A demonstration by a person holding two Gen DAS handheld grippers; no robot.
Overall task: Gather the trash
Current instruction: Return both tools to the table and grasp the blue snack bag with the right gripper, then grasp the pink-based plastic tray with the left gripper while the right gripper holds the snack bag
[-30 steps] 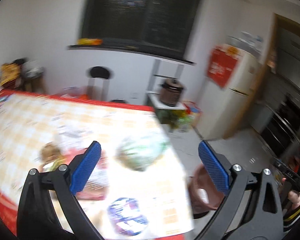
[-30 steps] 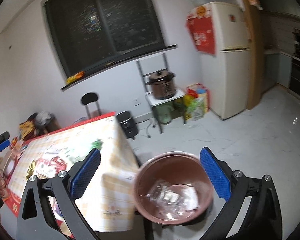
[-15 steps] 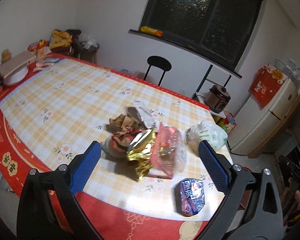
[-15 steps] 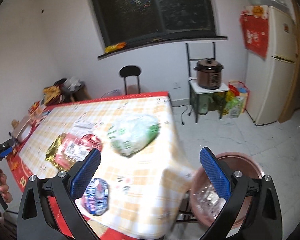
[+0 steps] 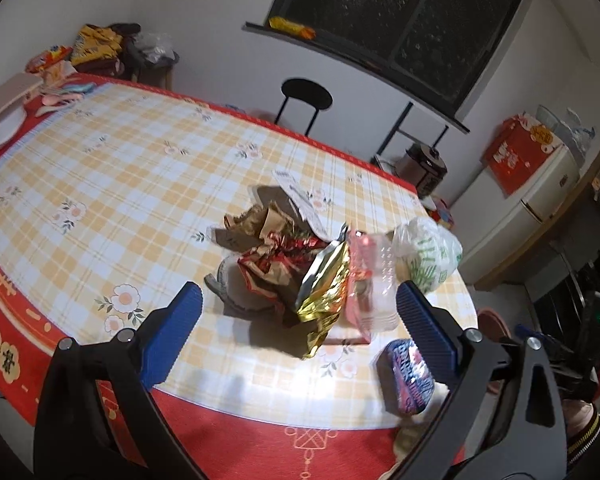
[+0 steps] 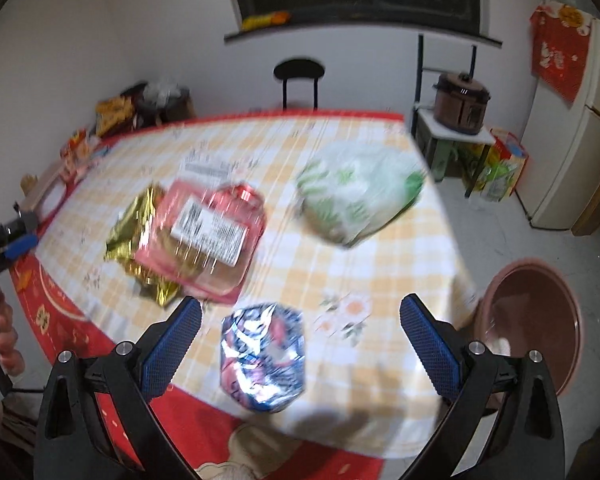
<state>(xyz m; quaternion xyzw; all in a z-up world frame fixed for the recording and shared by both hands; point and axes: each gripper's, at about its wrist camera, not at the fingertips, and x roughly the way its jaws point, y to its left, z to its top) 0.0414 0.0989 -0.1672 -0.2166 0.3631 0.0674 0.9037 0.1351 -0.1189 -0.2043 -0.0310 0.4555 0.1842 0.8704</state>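
A pile of trash lies on the checked table: a gold foil bag, crumpled brown and red wrappers, a pink clear package, a white-green plastic bag and a blue-white wrapper near the table edge. My left gripper is open and empty, just short of the pile. My right gripper is open and empty, with the blue-white wrapper between its fingers' line of sight. A brown bin stands on the floor at the right.
The table has a red border cloth. A black chair stands behind it. A white plate and snack bags sit at the far left end. A cooker on a stand and a fridge stand at the right.
Both grippers have swung from the bin and floor toward the table. The left now faces the pile closer; the right has come over the blue-white wrapper. Both stay open.
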